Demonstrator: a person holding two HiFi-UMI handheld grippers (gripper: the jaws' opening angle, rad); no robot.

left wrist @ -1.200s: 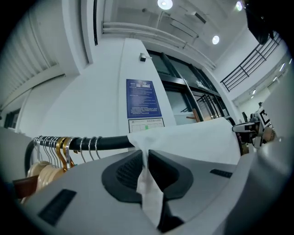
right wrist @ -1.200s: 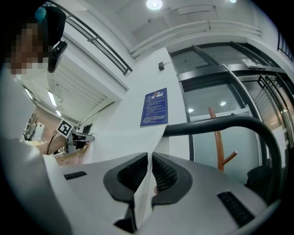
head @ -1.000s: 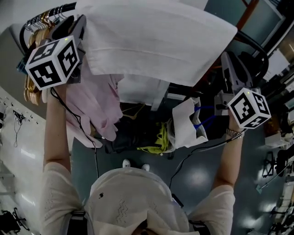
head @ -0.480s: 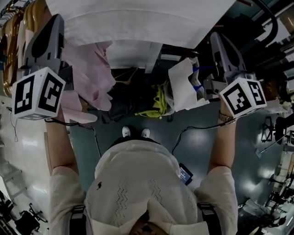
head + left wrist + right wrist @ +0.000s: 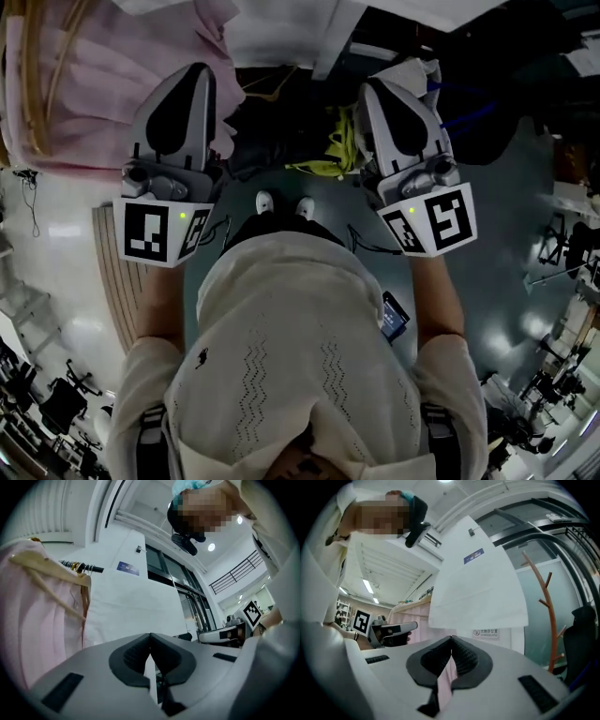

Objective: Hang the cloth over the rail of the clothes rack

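Note:
The white cloth [image 5: 131, 602] hangs draped over the rack's rail [image 5: 79, 566], with a small blue label near its top; it also fills the upper middle of the right gripper view [image 5: 478, 588]. In the head view only its lower edge [image 5: 281, 28] shows at the top. My left gripper [image 5: 187, 80] is held low in front of the person's chest, jaws shut with nothing between them [image 5: 150, 641]. My right gripper [image 5: 389, 94] stands beside it, also shut and empty [image 5: 451, 644]. Neither touches the cloth.
A pink garment [image 5: 33, 620] on a wooden hanger [image 5: 42, 569] hangs left of the cloth. Bags and a yellow item [image 5: 328, 155] lie on the floor under the rack. An orange-brown coat stand [image 5: 543, 606] rises at the right.
Both grippers have come down from the cloth's height to chest level. The cloth stays on the rail.

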